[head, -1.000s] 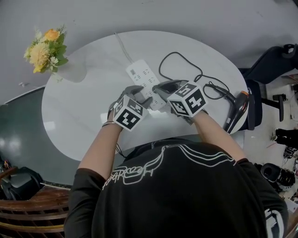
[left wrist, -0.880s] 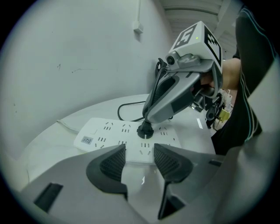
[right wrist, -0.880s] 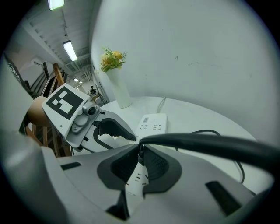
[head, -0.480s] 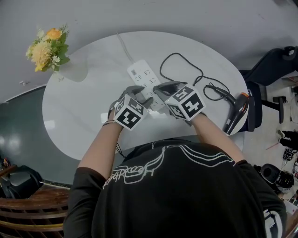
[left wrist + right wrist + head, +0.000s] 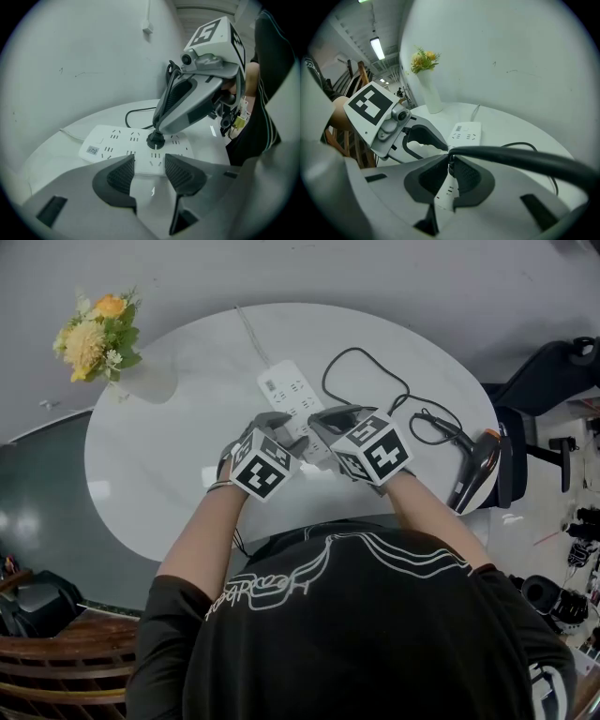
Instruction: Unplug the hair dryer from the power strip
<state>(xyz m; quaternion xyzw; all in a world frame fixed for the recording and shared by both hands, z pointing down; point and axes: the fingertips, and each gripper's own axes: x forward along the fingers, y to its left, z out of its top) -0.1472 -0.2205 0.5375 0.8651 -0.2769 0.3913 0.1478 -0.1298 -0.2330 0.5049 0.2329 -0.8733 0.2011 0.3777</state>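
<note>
A white power strip (image 5: 292,397) lies on the round white table (image 5: 169,474). A black plug (image 5: 155,140) sits in one of its sockets near the strip's near end. My right gripper (image 5: 316,424) is shut on that plug (image 5: 450,158), and the black cord (image 5: 525,159) leads away to the right from its jaws. The cord (image 5: 361,362) loops across the table to the black hair dryer (image 5: 476,465) at the right edge. My left gripper (image 5: 149,163) is open, its jaws standing at the strip's (image 5: 133,145) near long side, close beside the right gripper (image 5: 161,123).
A white vase (image 5: 142,382) with yellow and orange flowers (image 5: 92,334) stands at the table's far left. The strip's white lead (image 5: 246,329) runs off the far edge. A dark chair (image 5: 548,371) stands right of the table, and wooden furniture (image 5: 56,662) stands at the lower left.
The right gripper's marker cube has turned and shifted slightly. The plug, the strip and the left gripper stay where they were.
</note>
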